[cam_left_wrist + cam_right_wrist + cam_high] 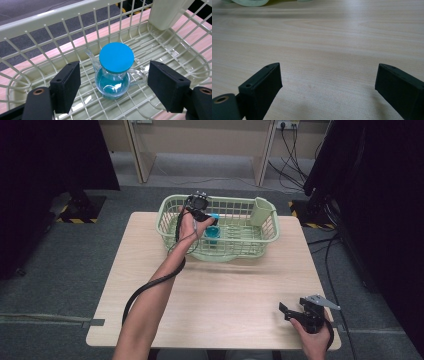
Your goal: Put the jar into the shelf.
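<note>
Your left gripper [113, 82] hangs over the pale green wire basket [172, 205] at the far side of the wooden table [225, 295]; its jaws stand partly apart with nothing pressed between the pads, so it holds nothing. The small clear pitcher with the blue lid [115, 71] stands upright on the basket floor, directly ahead of and below that gripper, centred in the gap between the jaws but apart from both; its upright axis runs roughly along your line of approach, so the lid faces you. Your left hand is much the nearer; your right gripper [300, 312] rests near the table's front right corner, well apart from the basket, its jaws wide and empty over bare wood.

The left gripper view gives you what the high view cannot: the pitcher's spout lies toward the left jaw and its handle toward the right, so any closing would likely meet those parts before the body. The high view shows the cutlery cup [262, 210] at the basket's far right corner, clear of the pitcher.
</note>
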